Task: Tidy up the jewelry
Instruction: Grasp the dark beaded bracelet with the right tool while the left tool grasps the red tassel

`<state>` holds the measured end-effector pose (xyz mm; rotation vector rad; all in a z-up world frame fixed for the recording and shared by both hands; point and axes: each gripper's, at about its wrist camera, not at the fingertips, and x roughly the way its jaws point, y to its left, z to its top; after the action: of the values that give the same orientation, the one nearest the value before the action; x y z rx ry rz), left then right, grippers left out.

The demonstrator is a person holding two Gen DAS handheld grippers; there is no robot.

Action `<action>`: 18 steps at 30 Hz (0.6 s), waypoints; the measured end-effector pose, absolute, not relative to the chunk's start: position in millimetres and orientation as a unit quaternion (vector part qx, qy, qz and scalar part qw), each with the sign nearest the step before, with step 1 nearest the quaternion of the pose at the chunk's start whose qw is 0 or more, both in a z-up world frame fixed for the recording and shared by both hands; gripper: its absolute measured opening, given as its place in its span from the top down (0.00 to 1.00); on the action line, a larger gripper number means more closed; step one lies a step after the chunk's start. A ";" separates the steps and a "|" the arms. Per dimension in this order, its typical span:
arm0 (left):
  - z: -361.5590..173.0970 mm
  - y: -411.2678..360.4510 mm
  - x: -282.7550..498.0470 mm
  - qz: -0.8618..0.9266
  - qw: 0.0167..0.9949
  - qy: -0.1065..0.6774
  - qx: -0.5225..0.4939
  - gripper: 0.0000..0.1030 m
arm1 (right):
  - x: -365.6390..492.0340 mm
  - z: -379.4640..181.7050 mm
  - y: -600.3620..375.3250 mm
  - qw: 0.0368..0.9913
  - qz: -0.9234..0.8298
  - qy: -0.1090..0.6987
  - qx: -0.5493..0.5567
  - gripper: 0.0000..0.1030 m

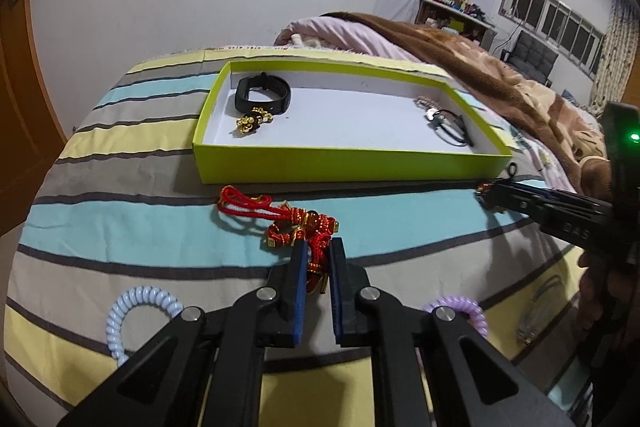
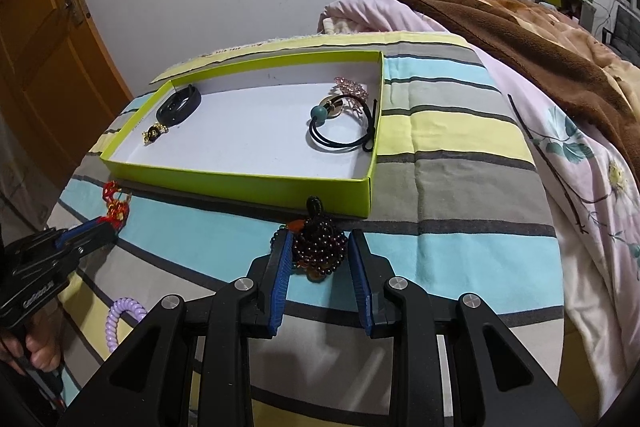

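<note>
Your left gripper (image 1: pixel 318 259): jaws pinched red tassel charm (image 1: pixel 296 227). Your right gripper (image 2: pixel 318 259): jaws spread, straddled dark bead bracelet (image 2: pixel 318 247). Green tray (image 1: pixel 344 159) lay just beyond both.

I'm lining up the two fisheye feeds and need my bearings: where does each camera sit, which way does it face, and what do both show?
Left wrist: sits on the left gripper, looking down along its fingers at the red tassel charm pinched between them; the right gripper enters from the right.
Right wrist: sits on the right gripper, facing the dark bead bracelet between its pads; the left gripper and a hand show at left.
Shared: the green tray, striped bedcover, purple coil hair tie.
</note>
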<state>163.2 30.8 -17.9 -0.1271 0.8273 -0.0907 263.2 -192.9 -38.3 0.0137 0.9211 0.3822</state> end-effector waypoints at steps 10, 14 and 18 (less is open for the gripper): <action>3.3 31.6 130.7 -0.065 0.925 0.369 -0.070 0.90 | 239.5 -26.5 -193.4 0.884 0.197 0.424 0.008 0.81; 14.0 30.0 120.0 -0.067 0.930 0.356 -0.069 0.90 | 225.8 -17.2 -197.5 0.888 0.197 0.416 0.013 0.81; 24.4 28.0 111.4 -0.067 0.934 0.343 -0.070 0.90 | 206.9 -2.0 -201.6 0.895 0.200 0.400 0.019 0.81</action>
<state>111.4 28.0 24.4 -0.1429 0.7014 -0.1378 206.9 -201.6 -2.0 0.0387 0.8285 0.4139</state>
